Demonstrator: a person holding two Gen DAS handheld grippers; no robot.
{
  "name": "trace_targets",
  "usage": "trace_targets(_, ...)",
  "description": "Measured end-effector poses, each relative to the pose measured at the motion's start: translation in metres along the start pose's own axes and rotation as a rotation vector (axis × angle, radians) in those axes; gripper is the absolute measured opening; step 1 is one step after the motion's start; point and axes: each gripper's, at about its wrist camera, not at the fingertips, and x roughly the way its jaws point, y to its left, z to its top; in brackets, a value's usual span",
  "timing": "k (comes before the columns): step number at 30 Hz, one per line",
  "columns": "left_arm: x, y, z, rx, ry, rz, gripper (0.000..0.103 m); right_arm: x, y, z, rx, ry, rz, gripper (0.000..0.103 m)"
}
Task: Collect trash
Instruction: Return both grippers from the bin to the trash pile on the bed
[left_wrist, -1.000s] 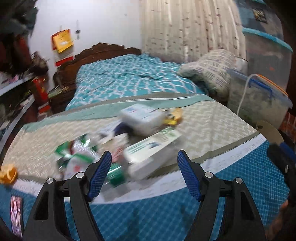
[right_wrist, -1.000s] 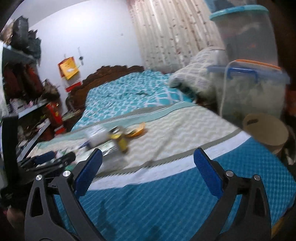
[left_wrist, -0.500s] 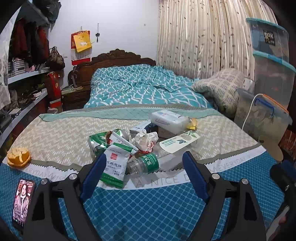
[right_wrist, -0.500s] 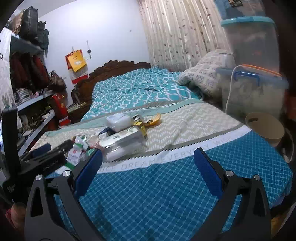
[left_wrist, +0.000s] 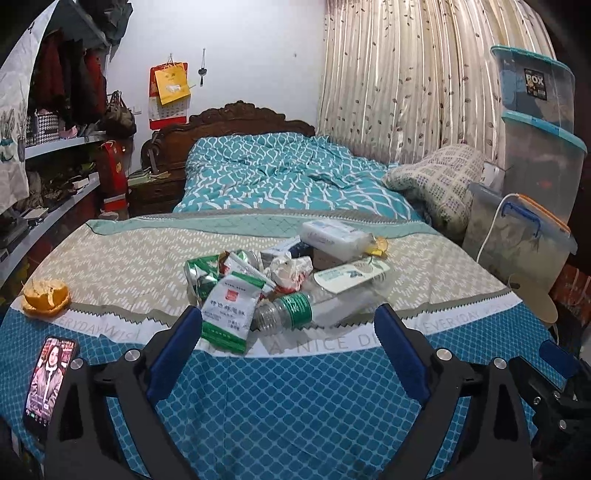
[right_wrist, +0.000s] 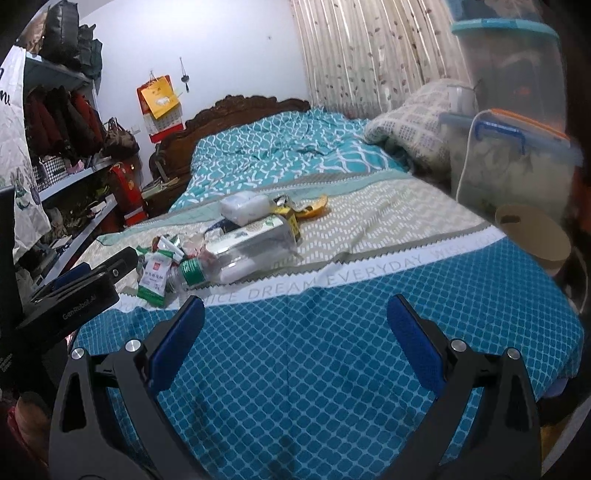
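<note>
Crinkled plastic and foil make up the trash pile (left_wrist: 284, 273) on the bedspread (left_wrist: 295, 387), at twelve o'clock from the left gripper (left_wrist: 291, 343): a clear bottle (left_wrist: 314, 306) on its side, with a green-and-white packet (left_wrist: 229, 314) just beside it at nine o'clock. Both blue-padded jaws of the left gripper stand wide apart, holding nothing. The right gripper (right_wrist: 295, 339) is likewise spread wide and empty, the pile at its eleven o'clock. An orange peel (left_wrist: 46, 297) and a phone (left_wrist: 50, 380) lie well apart, at the pile's nine o'clock.
</note>
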Motion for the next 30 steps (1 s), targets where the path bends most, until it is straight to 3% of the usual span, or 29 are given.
trace_targets(15, 0.045, -0.022, -0.033, 0.023, 0.222, 0.061, 0.094, 0.04, -0.032, -0.009, 0.062, 0.127, 0.034, 0.098)
trace_targets(30, 0.064, -0.018, -0.042, 0.01, 0.291, 0.071, 0.094, 0.066, -0.025, -0.013, 0.033, 0.197, 0.063, 0.099)
